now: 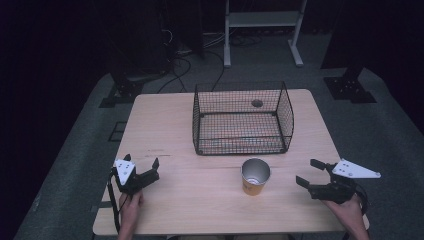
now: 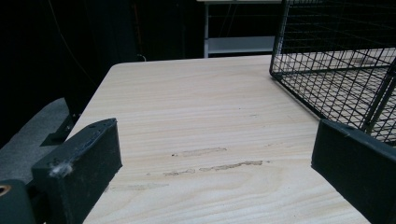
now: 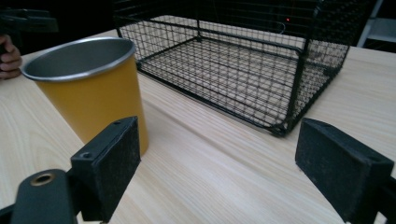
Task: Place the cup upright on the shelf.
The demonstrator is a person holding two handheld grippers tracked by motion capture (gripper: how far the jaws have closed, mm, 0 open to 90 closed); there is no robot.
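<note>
Left tool (image 1: pixel 141 167) — jaws spread wide, empty, held low by the left hand (image 1: pixel 129 205). Right tool (image 1: pixel 310 173) — jaws likewise wide apart, empty, gripped by the right hand (image 1: pixel 349 210).

A dim lab or recording studio: a pale wooden tabletop (image 1: pixel 170 130) stands alone on grey carpeted floor (image 1: pixel 75 150) against black surroundings, with loose black cables (image 1: pixel 185 65) trailing behind it, black stand bases (image 1: pixel 350 90) beside it, and a white metal shelf frame (image 1: pixel 262 22) at the back.

We see a pale wooden table (image 1: pixel 165 125); a black wire basket (image 1: pixel 242 119) sits far-centre, a yellow cup (image 1: pixel 255 176) nearer.
</note>
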